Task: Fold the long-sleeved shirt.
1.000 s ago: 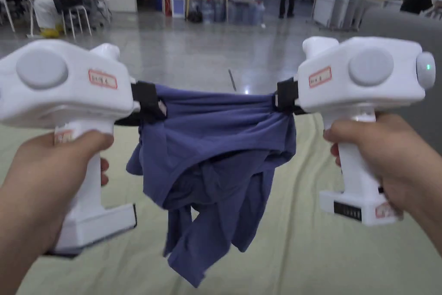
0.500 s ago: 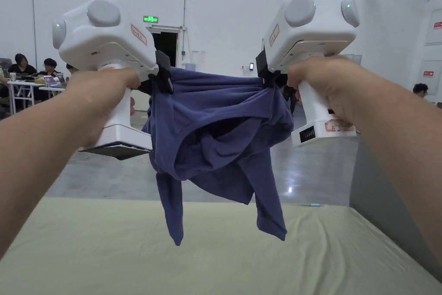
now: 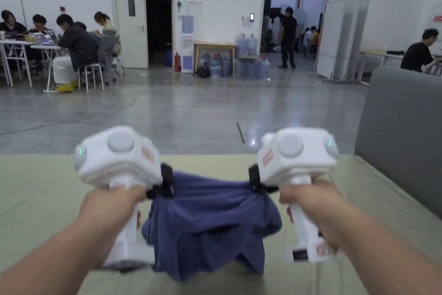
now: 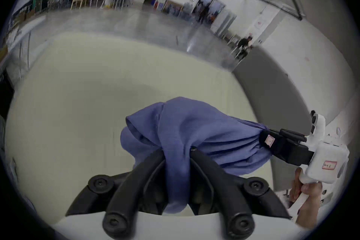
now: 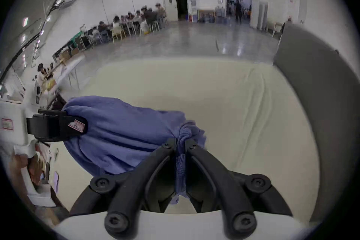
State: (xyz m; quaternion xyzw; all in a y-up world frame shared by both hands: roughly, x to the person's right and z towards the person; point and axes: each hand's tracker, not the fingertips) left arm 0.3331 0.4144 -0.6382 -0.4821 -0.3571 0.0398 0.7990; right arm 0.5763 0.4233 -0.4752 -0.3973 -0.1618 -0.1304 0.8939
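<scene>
The blue shirt hangs in a bunch between the two grippers, low over the pale green sheet on the table. Its bottom part sags down close to the sheet, and from the head view I cannot tell for sure if it touches. The left gripper pinches one top corner of the shirt, and in the left gripper view both black jaws squeeze a thick fold of blue cloth. The right gripper pinches the other top corner, and in the right gripper view its jaws are close together with a thin bit of cloth stuck between them. A hand holds the left handle and another hand holds the right one. A gray wall panel stands just to the right of the table. Far off, across the shiny floor, people sit at tables and big water bottles stand by a door.
</scene>
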